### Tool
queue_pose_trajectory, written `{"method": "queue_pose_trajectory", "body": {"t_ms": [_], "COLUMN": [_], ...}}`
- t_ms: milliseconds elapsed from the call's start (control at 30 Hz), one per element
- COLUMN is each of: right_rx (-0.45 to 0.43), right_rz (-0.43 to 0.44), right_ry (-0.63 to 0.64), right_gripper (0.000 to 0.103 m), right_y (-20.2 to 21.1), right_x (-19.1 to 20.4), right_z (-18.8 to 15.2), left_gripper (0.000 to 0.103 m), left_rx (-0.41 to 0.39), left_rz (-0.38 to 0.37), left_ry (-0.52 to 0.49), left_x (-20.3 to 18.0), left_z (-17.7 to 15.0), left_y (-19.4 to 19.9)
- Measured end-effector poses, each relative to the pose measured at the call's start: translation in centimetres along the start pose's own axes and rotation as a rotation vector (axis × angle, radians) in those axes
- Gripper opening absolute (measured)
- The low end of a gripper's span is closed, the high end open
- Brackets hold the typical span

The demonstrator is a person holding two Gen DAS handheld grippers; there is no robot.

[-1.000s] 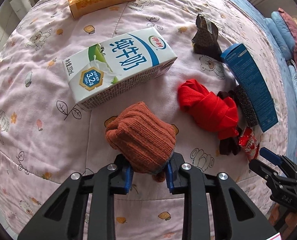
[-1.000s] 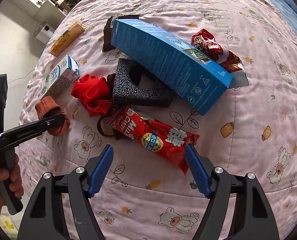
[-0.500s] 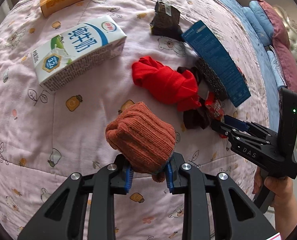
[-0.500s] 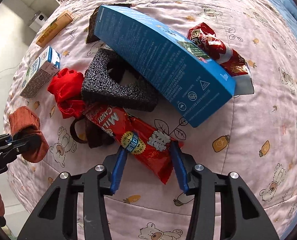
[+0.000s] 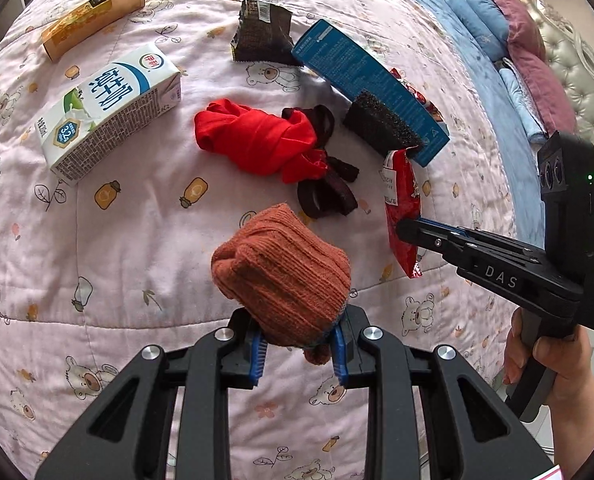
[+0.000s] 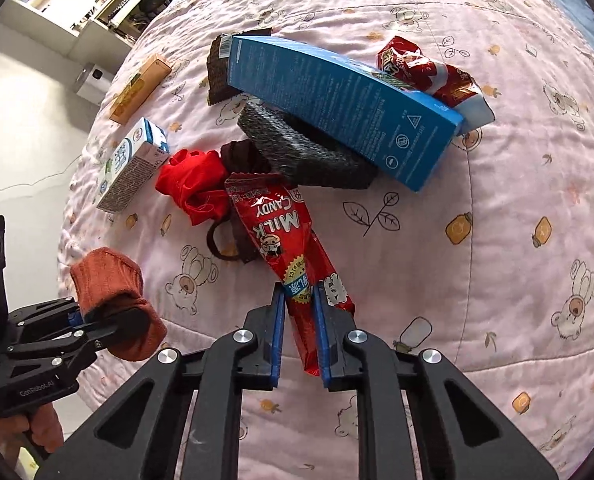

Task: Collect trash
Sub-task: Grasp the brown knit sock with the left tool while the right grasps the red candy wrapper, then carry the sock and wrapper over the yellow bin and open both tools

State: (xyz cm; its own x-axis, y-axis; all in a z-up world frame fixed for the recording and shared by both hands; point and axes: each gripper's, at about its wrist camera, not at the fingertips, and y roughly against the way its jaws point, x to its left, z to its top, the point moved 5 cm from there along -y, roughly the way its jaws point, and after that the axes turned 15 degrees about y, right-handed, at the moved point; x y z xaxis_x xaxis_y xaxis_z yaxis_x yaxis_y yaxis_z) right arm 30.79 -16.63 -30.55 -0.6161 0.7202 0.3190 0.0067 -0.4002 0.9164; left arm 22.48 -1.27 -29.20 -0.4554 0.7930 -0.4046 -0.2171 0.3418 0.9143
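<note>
Between my two tools, on the pink quilted bed [image 5: 117, 240], the clutter lies in one loose pile. My right tool [image 6: 299, 320] is pinching the near end of the red milk candy wrapper [image 6: 281, 232]; the right-wrist view shows the blue pads pressing its sides, while the wrapper's far end slips under the black foam block [image 6: 309, 156], so I cannot see where it ends. My left tool [image 5: 299, 344] is clamped on a rust-orange knitted sock [image 5: 285, 280], bunched so thickly that it hides the fingertips and whatever lies behind it. A blue carton [image 6: 345, 108] rests tilted over the foam, covering most of it and part of a second red wrapper [image 6: 429, 72] beyond. The red cloth [image 5: 257, 140] is tangled with a dark brown band [image 5: 325, 192], and I cannot tell whether that is one piece or several. Farther off sit a milk carton [image 5: 109, 108], a dark foil packet [image 5: 263, 36] and an orange box [image 5: 93, 16], its far end cut by the lens edge. A hand [image 5: 549, 364] grips the right handle.
</note>
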Motion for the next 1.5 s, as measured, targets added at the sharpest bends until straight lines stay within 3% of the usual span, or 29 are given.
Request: {"method": "queue_pose_trajectory", "body": {"t_ms": [367,767,1133,1500], "right_rx": [-0.062,-0.199,-0.265,-0.254], "right_rz": [0.042,-0.043,-0.144,-0.23], "right_ry": [-0.093,-0.256,-0.525,-0.794], "right_gripper": [0.012,0.012,0.012,0.012], "right_y": [4.7,12.2,17.7,21.6], "right_x": [4.5,7.7,7.5,7.0], "right_z": [-4.5,-13.9,-29.3,-49.2], "left_gripper": [0.026,0.026,0.026,0.026], "left_rx": [0.038,0.108,0.253,0.432], "left_rz": [-0.044,-0.079,-0.112,-0.111], "left_ry": [-0.118,-0.412,-0.669,-0.864], "left_x": [-2.0,-6.1,-11.8,-17.1], "left_z": [-4.3,-12.6,-24.6,-41.7], "left_y": [2.2,5.1,3.6,-0.3]}}
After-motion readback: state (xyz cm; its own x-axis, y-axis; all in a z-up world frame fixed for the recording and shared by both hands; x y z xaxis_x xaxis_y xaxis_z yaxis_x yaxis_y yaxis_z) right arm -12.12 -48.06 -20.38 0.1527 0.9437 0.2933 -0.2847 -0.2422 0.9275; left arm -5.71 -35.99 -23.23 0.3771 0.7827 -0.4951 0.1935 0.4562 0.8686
